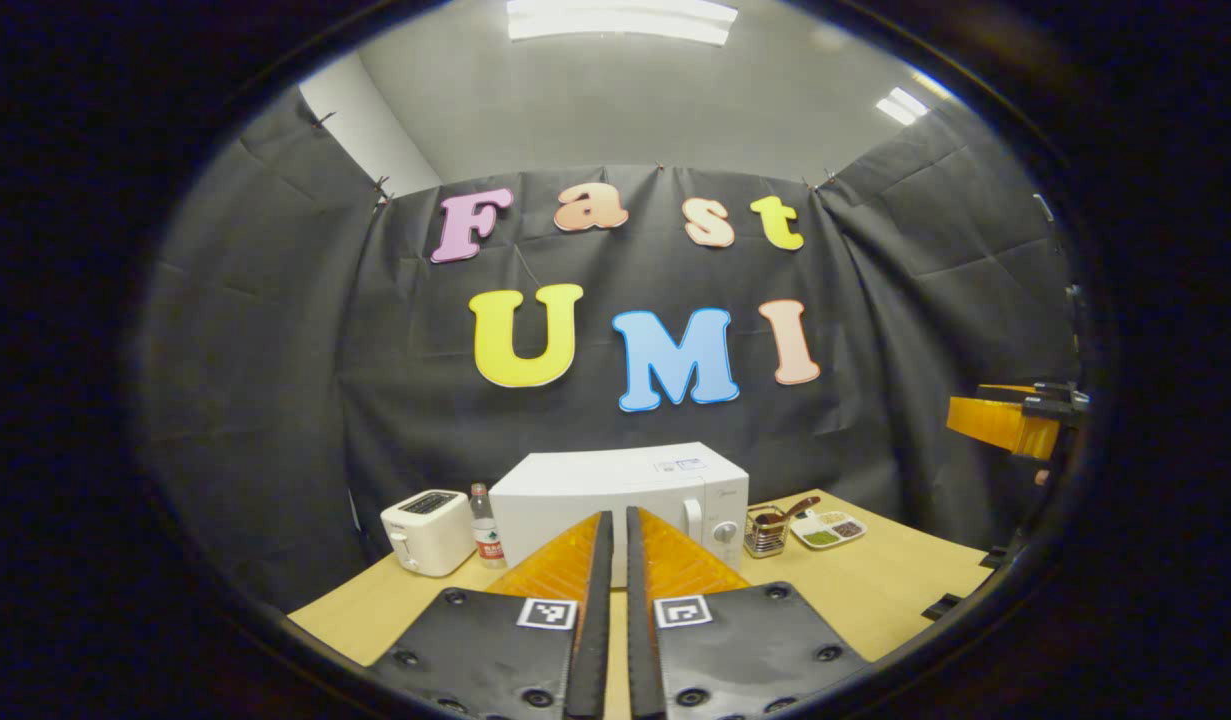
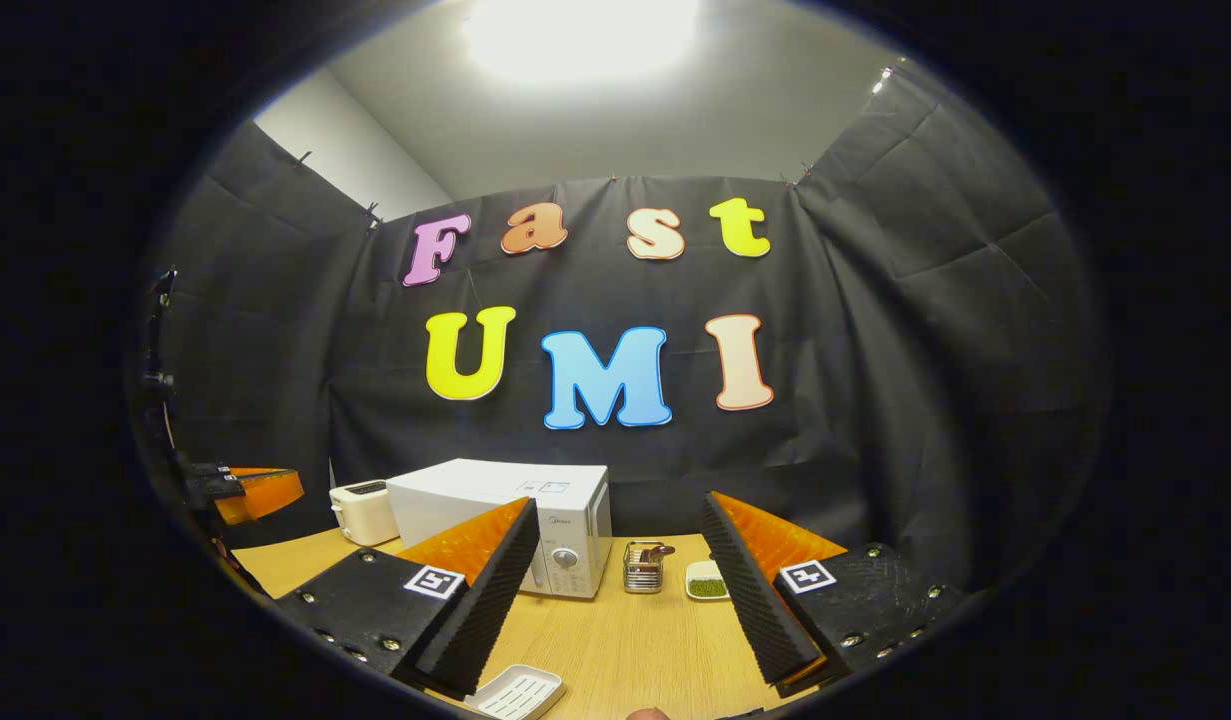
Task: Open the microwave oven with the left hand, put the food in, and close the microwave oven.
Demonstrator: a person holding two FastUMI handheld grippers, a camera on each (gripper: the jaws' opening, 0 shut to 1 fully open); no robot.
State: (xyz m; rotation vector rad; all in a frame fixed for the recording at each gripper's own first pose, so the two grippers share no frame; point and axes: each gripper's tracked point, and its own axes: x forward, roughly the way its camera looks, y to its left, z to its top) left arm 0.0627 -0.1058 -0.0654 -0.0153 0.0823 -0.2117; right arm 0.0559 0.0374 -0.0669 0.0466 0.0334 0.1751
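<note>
The white microwave (image 1: 625, 490) stands at the back of the wooden table (image 1: 875, 590) with its door closed and its handle (image 1: 692, 518) at the door's right side. Right of it lies a white plate of food (image 1: 827, 530). My left gripper (image 1: 616, 515) is shut with nothing in it, held above the table's front and pointing at the microwave. In the right gripper view my right gripper (image 2: 618, 500) stands open and empty, short of the microwave (image 2: 515, 510) and the dish of green food (image 2: 707, 582).
A white toaster (image 1: 427, 530) and a small bottle (image 1: 485, 525) stand left of the microwave. A wire basket (image 1: 765, 530) sits between microwave and plate. A white slotted tray (image 2: 520, 690) lies near the table's front edge. The other gripper (image 1: 1005, 420) hovers at the right.
</note>
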